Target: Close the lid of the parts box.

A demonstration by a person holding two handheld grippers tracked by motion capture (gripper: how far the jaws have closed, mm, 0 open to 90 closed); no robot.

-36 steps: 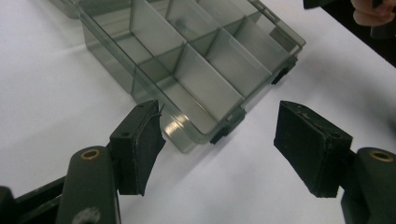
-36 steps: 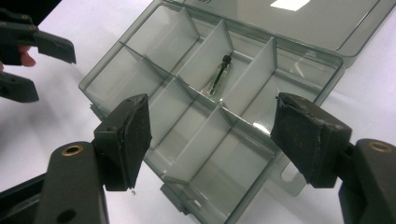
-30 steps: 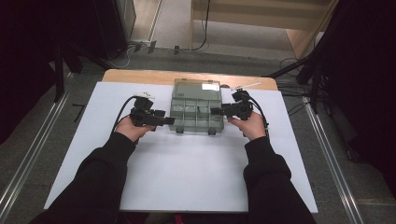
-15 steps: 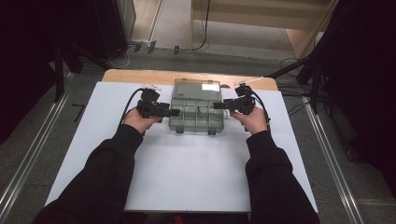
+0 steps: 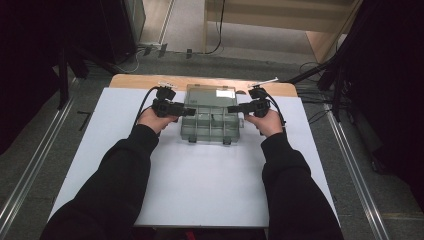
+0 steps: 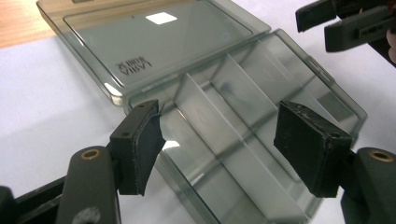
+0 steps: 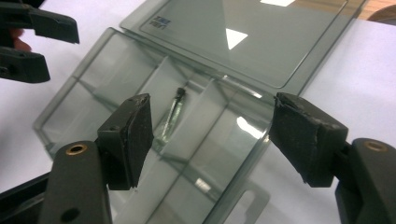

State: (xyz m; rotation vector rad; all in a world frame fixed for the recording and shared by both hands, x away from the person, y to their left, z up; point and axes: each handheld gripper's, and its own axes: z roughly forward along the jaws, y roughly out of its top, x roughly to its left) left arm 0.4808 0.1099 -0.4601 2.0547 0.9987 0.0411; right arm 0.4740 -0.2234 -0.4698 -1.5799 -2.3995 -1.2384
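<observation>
A smoky clear compartment box (image 5: 212,125) lies on the white tabletop with its lid (image 5: 211,95) folded flat on the far side. My left gripper (image 5: 189,112) is at the box's left edge and my right gripper (image 5: 232,109) at its right edge, their tips pointing at each other over the base. In the left gripper view the left gripper (image 6: 222,128) stands open over the dividers (image 6: 219,116), gripping nothing. In the right gripper view the right gripper (image 7: 210,121) is open too, above a small dark metal piece (image 7: 175,114) lying in a middle compartment.
The white tabletop (image 5: 200,190) stretches toward the person, whose dark sleeves (image 5: 115,185) rest on it. A wooden strip (image 5: 145,81) runs behind it. Metal rails (image 5: 30,165) flank the table and cables (image 5: 310,70) lie on the floor beyond.
Both hands have moved away from the person along the box's sides, from near its front corners to about its middle. The box has stayed in place with its lid open.
</observation>
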